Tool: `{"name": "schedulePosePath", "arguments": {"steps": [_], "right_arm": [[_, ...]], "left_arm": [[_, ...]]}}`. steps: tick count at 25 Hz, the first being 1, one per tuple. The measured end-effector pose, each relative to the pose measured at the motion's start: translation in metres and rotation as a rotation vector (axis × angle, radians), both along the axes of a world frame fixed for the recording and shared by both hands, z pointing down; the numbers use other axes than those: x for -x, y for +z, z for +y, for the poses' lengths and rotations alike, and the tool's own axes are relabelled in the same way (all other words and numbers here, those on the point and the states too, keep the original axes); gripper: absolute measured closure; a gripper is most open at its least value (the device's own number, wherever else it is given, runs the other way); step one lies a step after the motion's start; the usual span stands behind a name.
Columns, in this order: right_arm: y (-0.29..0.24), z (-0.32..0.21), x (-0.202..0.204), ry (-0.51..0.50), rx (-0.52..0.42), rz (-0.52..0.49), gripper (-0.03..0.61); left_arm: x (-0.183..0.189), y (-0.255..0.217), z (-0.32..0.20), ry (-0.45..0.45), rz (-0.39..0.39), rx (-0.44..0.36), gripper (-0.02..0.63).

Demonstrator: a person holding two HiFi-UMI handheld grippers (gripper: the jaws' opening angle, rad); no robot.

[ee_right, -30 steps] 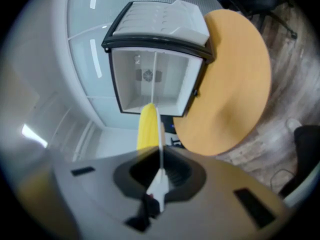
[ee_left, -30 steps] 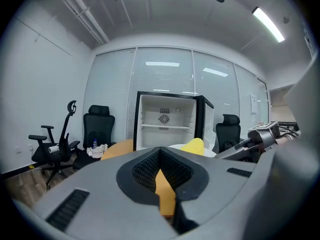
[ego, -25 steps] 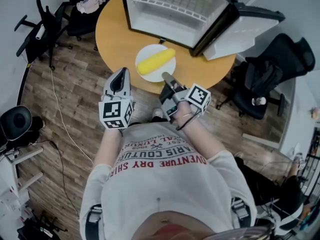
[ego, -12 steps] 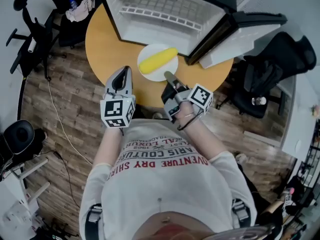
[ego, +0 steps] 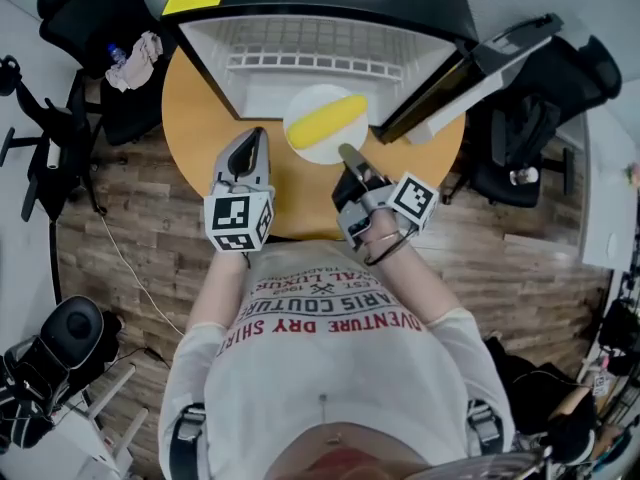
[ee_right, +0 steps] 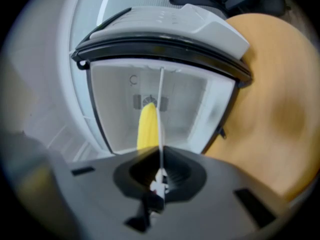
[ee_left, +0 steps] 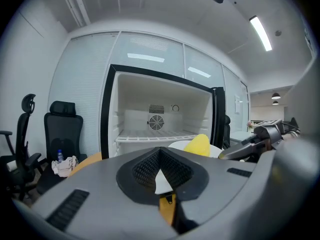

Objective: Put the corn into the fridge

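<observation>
1 yellow corn cob (ego: 327, 120) lies on a round white plate (ego: 314, 151) at the open white fridge's (ego: 300, 43) front edge. The right gripper (ego: 349, 154) clamps the plate's near rim. The left gripper (ego: 251, 141) has its jaws together on nothing.

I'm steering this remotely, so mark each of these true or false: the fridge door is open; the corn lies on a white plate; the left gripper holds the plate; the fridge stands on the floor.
1. The fridge door is open. True.
2. The corn lies on a white plate. True.
3. The left gripper holds the plate. False: the right gripper has its jaws clamped on the plate's rim. The left gripper's jaws are together on nothing.
4. The fridge stands on the floor. False: it stands on the round wooden table.
</observation>
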State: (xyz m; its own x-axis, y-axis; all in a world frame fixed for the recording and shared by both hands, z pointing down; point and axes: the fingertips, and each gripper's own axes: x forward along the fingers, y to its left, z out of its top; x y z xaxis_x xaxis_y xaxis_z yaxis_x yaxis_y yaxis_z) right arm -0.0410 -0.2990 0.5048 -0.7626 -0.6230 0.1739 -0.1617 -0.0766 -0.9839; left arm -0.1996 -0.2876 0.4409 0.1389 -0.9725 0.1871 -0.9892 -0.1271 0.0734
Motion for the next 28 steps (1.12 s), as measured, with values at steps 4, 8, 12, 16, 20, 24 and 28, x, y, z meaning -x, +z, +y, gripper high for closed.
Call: {"name": "schedulePosePath", "arguments": {"steps": [4,8,12,16,20,24,28], "right_arm": [[-0.007,-0.011,0.01,0.052,-0.017,0.014,0.543],[-0.015,-0.021,0.016,0.113,-0.017,0.016,0.541],[-0.026,-0.035,0.023,0.171,-0.029,0.012,0.543],[-0.03,-0.051,0.03,0.223,-0.018,0.014,0.543],[-0.035,-0.065,0.028,0.271,-0.006,0.017,0.541],[-0.034,-0.081,0.025,0.32,0.015,0.022,0.541],[-0.029,-0.097,0.025,0.368,0.044,0.017,0.541]], "left_arm": [[0.014,-0.004,-0.02,0.048,-0.005,-0.012,0.588],[0.016,-0.004,-0.033,0.107,0.004,-0.014,0.588],[0.023,-0.002,-0.043,0.153,0.004,-0.01,0.588],[0.032,-0.002,-0.052,0.187,0.004,-0.008,0.588],[0.029,-0.003,-0.057,0.217,-0.002,-0.003,0.588],[0.023,-0.003,-0.064,0.253,-0.001,0.004,0.588],[0.022,0.004,-0.071,0.277,0.001,0.017,0.588]]}}
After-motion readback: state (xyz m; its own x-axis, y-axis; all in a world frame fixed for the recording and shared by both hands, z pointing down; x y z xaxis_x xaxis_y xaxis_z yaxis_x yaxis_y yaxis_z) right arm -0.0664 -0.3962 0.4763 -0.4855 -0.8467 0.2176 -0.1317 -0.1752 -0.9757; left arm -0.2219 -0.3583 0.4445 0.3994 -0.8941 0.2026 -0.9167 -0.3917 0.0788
